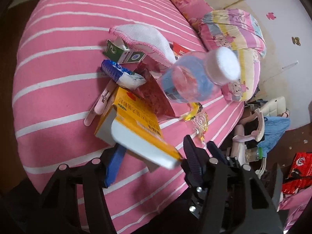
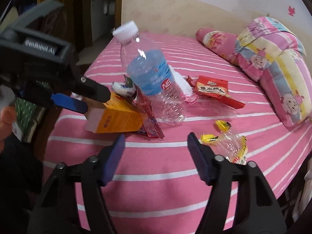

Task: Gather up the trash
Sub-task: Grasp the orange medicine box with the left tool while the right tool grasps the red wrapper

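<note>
Evidently I'm at the very start: nearly all the trash lies on the pink striped bed, and no bin or bag shows in either view.

The left gripper has its jaws about half closed around the white end of the yellow box, one blue pad under it and the other finger against its far corner. The pads look to be pressing, so I judge that piece gripped, though it hasn't cleared the bed.

The right gripper hangs over bare sheet with its jaws partly open and nothing between them. The yellow candy wrappers lie just beside its right finger.

Left to pick up:
- the empty water bottle, standing tilted just behind the box
- the red wrapper strip at its base
- the red snack packet further back
- the green-and-white carton
- the blue-and-white wrapper

The white cloth with pink edging and the pink clip I'd not count as trash.
</note>
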